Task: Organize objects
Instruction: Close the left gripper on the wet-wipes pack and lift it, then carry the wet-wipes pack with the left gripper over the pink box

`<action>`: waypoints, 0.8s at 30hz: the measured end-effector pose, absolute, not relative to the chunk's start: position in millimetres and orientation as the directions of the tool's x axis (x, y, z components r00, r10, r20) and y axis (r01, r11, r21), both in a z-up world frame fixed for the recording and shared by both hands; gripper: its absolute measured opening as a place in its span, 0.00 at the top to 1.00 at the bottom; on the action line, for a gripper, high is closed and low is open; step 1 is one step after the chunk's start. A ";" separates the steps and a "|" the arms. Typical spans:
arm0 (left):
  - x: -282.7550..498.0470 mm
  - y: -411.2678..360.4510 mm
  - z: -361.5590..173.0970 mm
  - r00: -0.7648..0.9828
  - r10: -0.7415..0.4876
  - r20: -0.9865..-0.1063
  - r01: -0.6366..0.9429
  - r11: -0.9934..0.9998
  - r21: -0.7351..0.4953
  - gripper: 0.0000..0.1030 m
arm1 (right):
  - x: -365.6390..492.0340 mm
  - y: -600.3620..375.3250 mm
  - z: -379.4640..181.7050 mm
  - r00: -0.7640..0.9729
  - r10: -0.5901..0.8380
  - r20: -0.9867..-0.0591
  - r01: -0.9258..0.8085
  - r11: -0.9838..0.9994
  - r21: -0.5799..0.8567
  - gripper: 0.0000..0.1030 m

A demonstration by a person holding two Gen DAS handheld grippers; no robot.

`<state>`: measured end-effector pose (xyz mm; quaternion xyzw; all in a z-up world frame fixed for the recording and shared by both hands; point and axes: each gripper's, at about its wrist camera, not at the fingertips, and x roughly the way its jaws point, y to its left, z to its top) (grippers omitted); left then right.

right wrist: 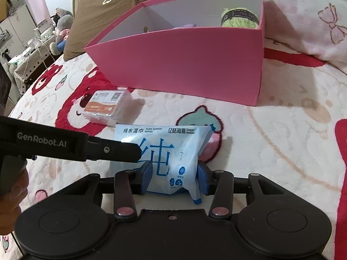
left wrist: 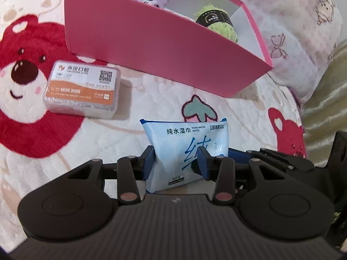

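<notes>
Pale blue soft plastic wipes packet [right wrist: 167, 156] between my blue pads: "纯水湿巾", "PURE WATER WIPES", brand "亿格海斯", one big blue "纯". Clear plastic box with orange-and-white label [left wrist: 81, 91]: "6638 3098" plus a QR code (smaller print unreadable). My left gripper's black arm [right wrist: 71, 145]: "GenRobot.AI".

All of it sits on a white fleece blanket [right wrist: 271, 143] with red bear prints. A brown pillow [right wrist: 121, 8] lies at the back, plush toys [right wrist: 61, 30] are piled at far left, and a pale pink quilt [right wrist: 314, 17] is bunched on the right.
</notes>
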<state>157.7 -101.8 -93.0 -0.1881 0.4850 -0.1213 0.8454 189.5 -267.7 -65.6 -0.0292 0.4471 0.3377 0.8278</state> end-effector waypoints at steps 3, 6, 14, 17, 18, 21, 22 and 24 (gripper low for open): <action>155.2 -106.1 -90.5 0.503 -0.358 -0.787 0.033 0.917 -0.396 0.59 | 184.9 -264.3 -65.2 0.373 0.536 -0.757 -0.598 0.763 0.245 0.49; 152.6 -107.2 -87.5 0.511 -0.347 -0.787 0.042 0.924 -0.380 0.59 | 180.8 -261.6 -65.3 0.378 0.534 -0.756 -0.610 0.758 0.230 0.47; 145.8 -98.8 -77.8 0.520 -0.353 -0.777 0.041 0.920 -0.390 0.55 | 173.9 -256.9 -59.2 0.372 0.557 -0.743 -0.626 0.741 0.242 0.43; 142.8 -95.0 -76.2 0.518 -0.352 -0.780 0.039 0.920 -0.389 0.54 | 167.4 -252.0 -56.5 0.370 0.558 -0.743 -0.641 0.732 0.230 0.41; 141.8 -93.4 -76.0 0.516 -0.354 -0.780 0.037 0.919 -0.392 0.54 | 165.9 -250.9 -55.5 0.370 0.558 -0.743 -0.643 0.730 0.229 0.40; 137.8 -90.0 -74.4 0.509 -0.362 -0.781 0.034 0.915 -0.401 0.54 | 162.5 -248.6 -51.2 0.366 0.567 -0.738 -0.646 0.726 0.237 0.37; 136.4 -89.4 -73.5 0.510 -0.362 -0.780 0.034 0.915 -0.402 0.54 | 161.3 -248.1 -50.0 0.366 0.568 -0.737 -0.647 0.725 0.238 0.36; 133.8 -88.1 -71.1 0.514 -0.363 -0.777 0.034 0.914 -0.404 0.54 | 158.4 -246.6 -47.8 0.369 0.568 -0.735 -0.651 0.723 0.231 0.34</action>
